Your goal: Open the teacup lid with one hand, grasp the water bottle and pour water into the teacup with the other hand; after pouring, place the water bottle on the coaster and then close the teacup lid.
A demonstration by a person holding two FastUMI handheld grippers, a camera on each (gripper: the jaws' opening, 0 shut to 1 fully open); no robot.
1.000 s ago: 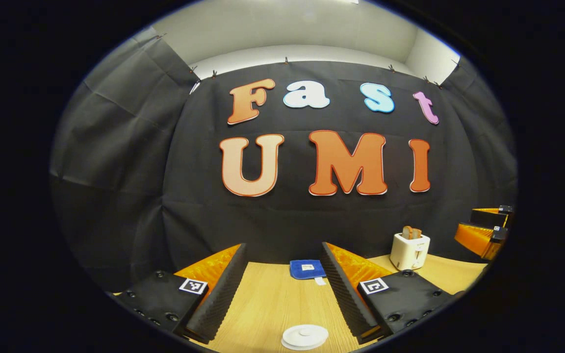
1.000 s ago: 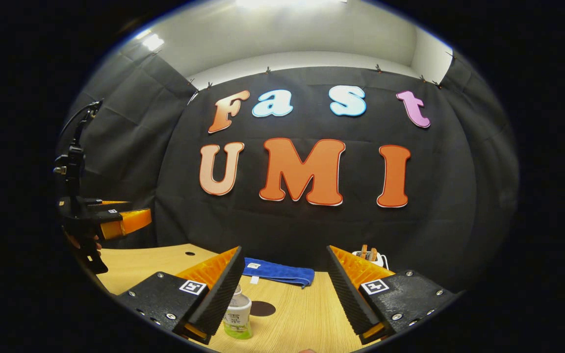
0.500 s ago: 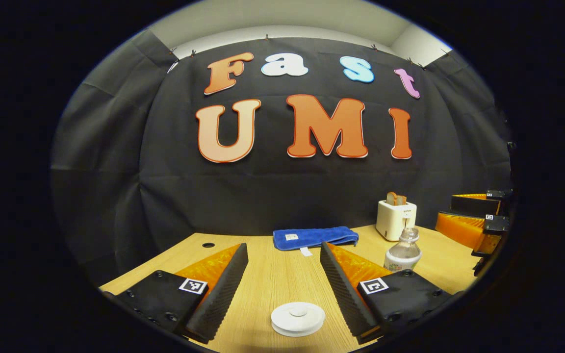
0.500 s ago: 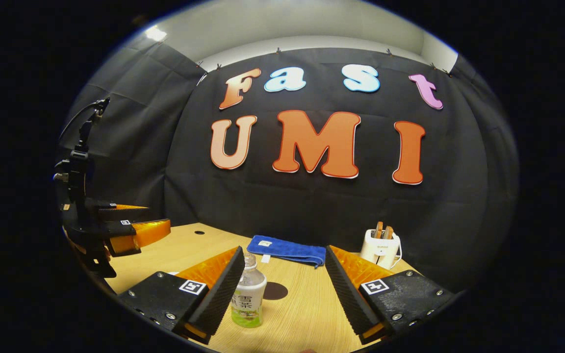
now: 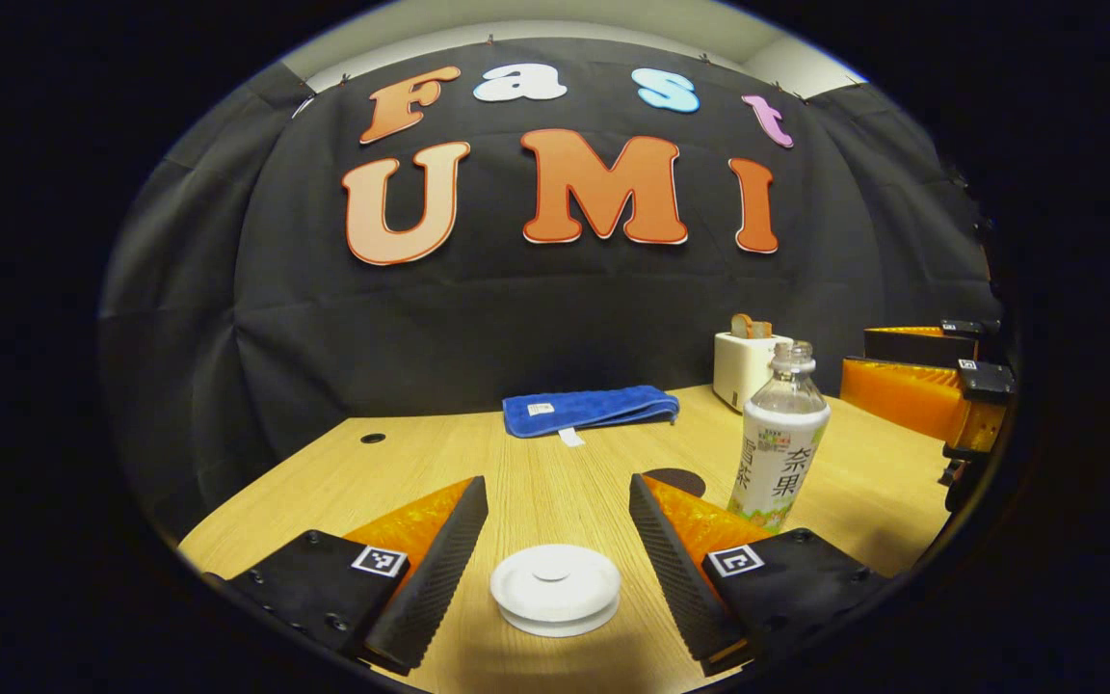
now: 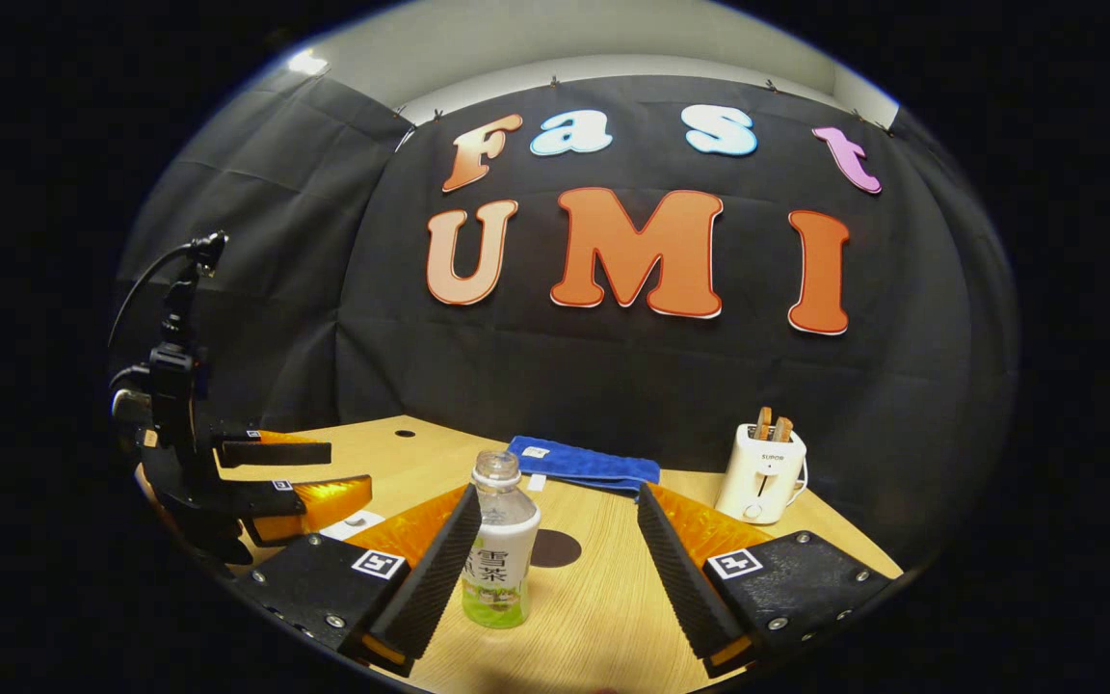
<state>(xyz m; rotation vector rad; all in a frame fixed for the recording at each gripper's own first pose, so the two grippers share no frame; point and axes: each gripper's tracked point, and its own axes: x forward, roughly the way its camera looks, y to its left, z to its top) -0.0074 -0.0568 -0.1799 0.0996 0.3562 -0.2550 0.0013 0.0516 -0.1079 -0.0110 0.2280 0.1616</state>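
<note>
Lid (image 5: 555, 588) nearer left gripper (image 5: 555, 569) | bottle (image 6: 500, 554) nearer right gripper (image 6: 560, 569)

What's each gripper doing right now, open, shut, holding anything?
Left gripper: open, empty, the white lid between its fingers, untouched.
Right gripper: open, empty, the bottle by its left finger, not gripped.

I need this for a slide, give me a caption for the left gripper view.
Left gripper open above the round white teacup lid on the wooden table, clear labelled water bottle standing nearby.

Bare table (image 5: 420, 463) left of water bottle (image 5: 779, 443)
</note>
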